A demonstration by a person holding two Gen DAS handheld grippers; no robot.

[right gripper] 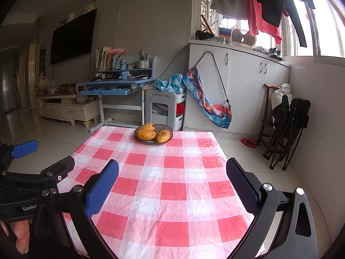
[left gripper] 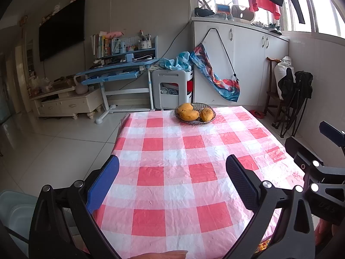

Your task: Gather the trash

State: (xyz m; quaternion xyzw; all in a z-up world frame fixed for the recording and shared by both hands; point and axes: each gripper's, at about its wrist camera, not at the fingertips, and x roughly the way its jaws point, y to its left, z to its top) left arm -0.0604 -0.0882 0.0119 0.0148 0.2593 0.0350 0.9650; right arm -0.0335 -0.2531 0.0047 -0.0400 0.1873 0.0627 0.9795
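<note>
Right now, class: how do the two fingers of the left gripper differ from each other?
Colour: the left finger is bright blue; the right finger is black.
Surface: the blue finger looks smooth; the black finger shows a fine dotted texture.
Backdrop: the blue finger overhangs the tablecloth edge; the black one sits over the cloth.
Shared: both angle outward, spread wide, holding nothing.

Home: television [right gripper: 73, 36], hanging laundry [right gripper: 263, 6]

Daylight pours through the window [left gripper: 301, 10] at upper right, blowing out the panes to white glare above my view. Away from the window the room dims toward the television [right gripper: 73, 36]. Fisheye bending curves every edge; corners go black. Focus holds sharp throughout.
</note>
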